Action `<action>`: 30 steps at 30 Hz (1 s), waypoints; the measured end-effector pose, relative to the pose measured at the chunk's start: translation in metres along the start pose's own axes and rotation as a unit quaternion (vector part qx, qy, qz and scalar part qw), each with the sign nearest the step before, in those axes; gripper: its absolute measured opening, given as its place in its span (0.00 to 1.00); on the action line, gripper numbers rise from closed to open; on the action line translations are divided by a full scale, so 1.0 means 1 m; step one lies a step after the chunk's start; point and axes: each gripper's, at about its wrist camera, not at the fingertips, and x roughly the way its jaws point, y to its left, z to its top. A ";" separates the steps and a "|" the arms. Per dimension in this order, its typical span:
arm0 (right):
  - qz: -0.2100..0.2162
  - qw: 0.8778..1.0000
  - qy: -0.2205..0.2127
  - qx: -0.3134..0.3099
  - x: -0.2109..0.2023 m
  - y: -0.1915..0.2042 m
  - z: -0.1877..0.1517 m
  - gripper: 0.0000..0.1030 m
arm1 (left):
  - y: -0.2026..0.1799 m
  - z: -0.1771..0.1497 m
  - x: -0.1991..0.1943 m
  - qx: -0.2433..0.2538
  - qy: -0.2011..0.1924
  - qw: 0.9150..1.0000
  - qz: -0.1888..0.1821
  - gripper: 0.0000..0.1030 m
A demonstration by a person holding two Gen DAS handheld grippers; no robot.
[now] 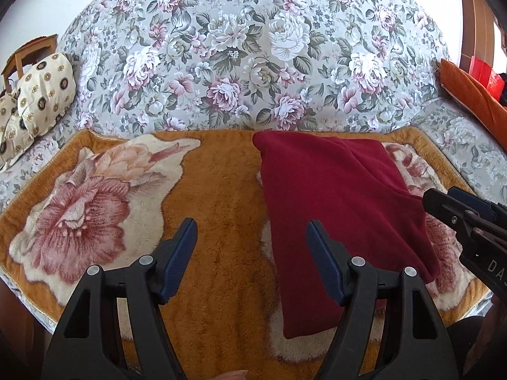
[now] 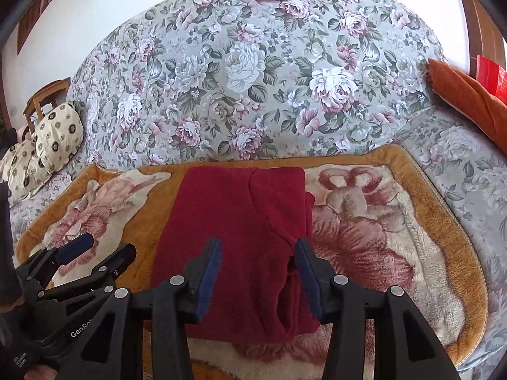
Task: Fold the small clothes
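Far left, patterned cushions (image 1: 41, 95) lean at the sofa (image 1: 253, 47) end, out of the way, so the seat stays free as a folding surface. A plush blanket (image 1: 221, 221) with big rose prints covers the seat and gives the cloth a flat, grippy bed. Left gripper (image 1: 252, 237) hovers low over bare blanket, fingers (image 1: 182, 247) spread wide, holding nothing; its right finger sits over the left edge of the garment, though whether it touches the cloth cannot be told. The red garment (image 2: 240, 237) lies flat on the blanket, centre to right of centre, its far edge up against the sofa back. It looks already folded lengthwise, a flap layered over the right half with a seam running diagonally, so the piece is a narrow long panel. Judged partway done: probably a crosswise fold is left. Right gripper (image 2: 258, 250) sits over the near right part of the garment, fingers apart, nothing pinched; in the left view its tip is near the cloth's right edge. Fingers bracket the loose flap edge, likely lined up to pinch there. At the right, an orange cushion (image 2: 469, 95) rests on the sofa arm, well apart from the work.
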 end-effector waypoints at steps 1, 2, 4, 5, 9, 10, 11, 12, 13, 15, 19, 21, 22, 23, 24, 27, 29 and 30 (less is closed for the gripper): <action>-0.002 1.000 -0.004 0.001 0.001 -0.003 0.001 0.45 | 0.000 0.001 0.001 -0.001 0.001 1.000 -0.005 0.69; -0.003 1.000 -0.009 0.006 0.001 -0.006 0.000 0.45 | -0.001 0.001 0.001 -0.001 -0.001 1.000 -0.010 0.69; 0.000 1.000 -0.011 0.021 0.004 -0.013 -0.001 0.45 | -0.005 0.001 0.003 0.005 0.001 1.000 -0.005 0.69; 0.002 1.000 -0.009 0.027 0.006 -0.016 -0.002 0.45 | -0.006 0.001 0.003 0.007 0.002 1.000 -0.005 0.70; 0.006 0.999 0.002 0.036 0.015 -0.020 -0.006 0.45 | -0.009 0.000 0.006 0.012 0.006 1.000 -0.007 0.69; 0.008 0.999 0.004 0.037 0.016 -0.020 -0.007 0.45 | -0.010 -0.001 0.007 0.012 0.008 1.000 -0.007 0.69; 0.010 0.999 0.006 0.038 0.018 -0.021 -0.008 0.45 | -0.009 -0.001 0.008 0.013 0.009 1.000 -0.007 0.69; 0.011 0.999 0.007 0.036 0.019 -0.020 -0.008 0.45 | -0.010 -0.001 0.008 0.013 0.009 1.000 -0.007 0.69; 0.012 0.999 0.007 0.035 0.019 -0.020 -0.008 0.45 | -0.011 -0.001 0.009 0.014 0.010 1.000 -0.007 0.69; 0.013 0.999 0.008 0.034 0.020 -0.020 -0.007 0.45 | -0.012 -0.001 0.010 0.016 0.010 1.000 -0.006 0.69; 0.007 0.999 0.007 0.030 0.019 -0.019 -0.007 0.45 | -0.012 -0.001 0.011 0.015 0.011 1.000 -0.007 0.69; 0.004 1.000 0.007 0.026 0.019 -0.019 -0.006 0.45 | -0.012 -0.001 0.011 0.015 0.010 1.000 -0.006 0.69; 0.004 1.000 0.008 0.025 0.019 -0.018 -0.006 0.45 | -0.011 -0.001 0.011 0.016 0.010 1.000 -0.006 0.69; 0.006 1.000 0.010 0.025 0.020 -0.018 -0.006 0.45 | -0.011 -0.001 0.011 0.016 0.011 1.000 -0.006 0.69; 0.008 1.000 0.011 0.025 0.021 -0.019 -0.006 0.45 | -0.012 -0.001 0.011 0.015 0.011 1.000 -0.006 0.69; 0.008 1.000 0.014 0.021 0.022 -0.018 -0.006 0.45 | -0.010 -0.001 0.011 0.016 0.010 1.000 -0.006 0.69; 0.009 1.000 0.014 0.021 0.022 -0.018 -0.006 0.45 | -0.011 0.000 0.011 0.014 0.009 1.000 -0.007 0.69; 0.010 1.000 0.015 0.022 0.022 -0.018 -0.006 0.45 | -0.010 -0.001 0.011 0.015 0.010 1.000 -0.006 0.69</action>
